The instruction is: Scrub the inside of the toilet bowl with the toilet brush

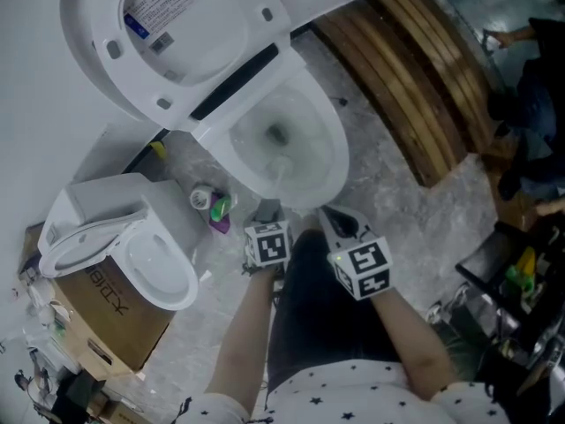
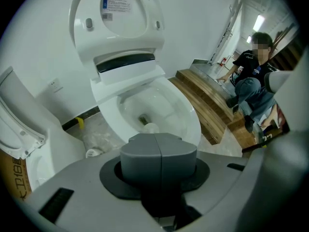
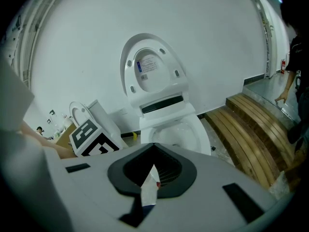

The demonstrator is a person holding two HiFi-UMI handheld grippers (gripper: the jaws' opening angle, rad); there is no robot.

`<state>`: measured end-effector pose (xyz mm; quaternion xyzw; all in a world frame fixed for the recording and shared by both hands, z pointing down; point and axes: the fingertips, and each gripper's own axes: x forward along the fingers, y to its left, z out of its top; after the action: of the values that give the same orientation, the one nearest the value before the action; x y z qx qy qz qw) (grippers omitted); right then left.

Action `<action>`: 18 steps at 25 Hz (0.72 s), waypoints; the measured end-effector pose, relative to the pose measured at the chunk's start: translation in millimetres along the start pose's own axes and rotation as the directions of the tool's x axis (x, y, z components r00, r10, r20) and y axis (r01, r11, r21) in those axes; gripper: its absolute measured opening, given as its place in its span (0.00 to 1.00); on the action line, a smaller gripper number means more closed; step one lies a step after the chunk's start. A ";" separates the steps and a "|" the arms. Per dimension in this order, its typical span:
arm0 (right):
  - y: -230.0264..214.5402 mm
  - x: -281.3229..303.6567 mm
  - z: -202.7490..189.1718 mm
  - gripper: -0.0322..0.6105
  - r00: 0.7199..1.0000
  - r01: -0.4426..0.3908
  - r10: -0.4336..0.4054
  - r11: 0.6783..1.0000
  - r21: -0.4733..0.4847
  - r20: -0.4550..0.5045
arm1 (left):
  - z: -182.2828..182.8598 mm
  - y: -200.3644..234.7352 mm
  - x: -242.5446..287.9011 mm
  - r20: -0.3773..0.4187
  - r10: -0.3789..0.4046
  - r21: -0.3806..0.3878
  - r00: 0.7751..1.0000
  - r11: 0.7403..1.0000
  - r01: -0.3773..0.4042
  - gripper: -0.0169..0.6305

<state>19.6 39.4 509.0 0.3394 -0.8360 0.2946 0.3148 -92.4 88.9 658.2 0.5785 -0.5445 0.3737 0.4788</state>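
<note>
Grey left gripper fingers closed on toilet brush, right gripper gaping

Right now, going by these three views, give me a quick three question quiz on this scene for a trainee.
1. True or false: the toilet lid stands raised above the open bowl.
2. In the head view, what lies to the right of the bowl? A) a wooden platform B) a bucket C) a mop
3. Which has its jaws together, the left gripper or the right gripper?

Key: 1 true. 2 A. 3 the left gripper. It seems shut on the toilet brush, whose white head sits in the bowl. The right gripper's jaws stand apart, with a white slip showing between them.
</note>
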 end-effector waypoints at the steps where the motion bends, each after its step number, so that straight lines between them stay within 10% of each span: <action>1: -0.7 -0.7 -0.5 0.06 1.000 0.002 -0.002 1.000 0.002 0.000 | -2.0 -2.5 2.1 -0.003 -0.005 0.007 1.000 1.000 0.005 0.26; 18: -10.7 -7.2 -3.8 0.06 1.000 0.012 -0.013 1.000 0.022 0.008 | 4.1 -37.4 2.2 -0.008 -0.035 0.075 0.999 0.997 0.035 0.26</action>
<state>33.0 38.5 509.2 0.3492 -0.8319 0.3002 0.3095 -55.6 82.5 653.7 0.6044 -0.5183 0.3874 0.4647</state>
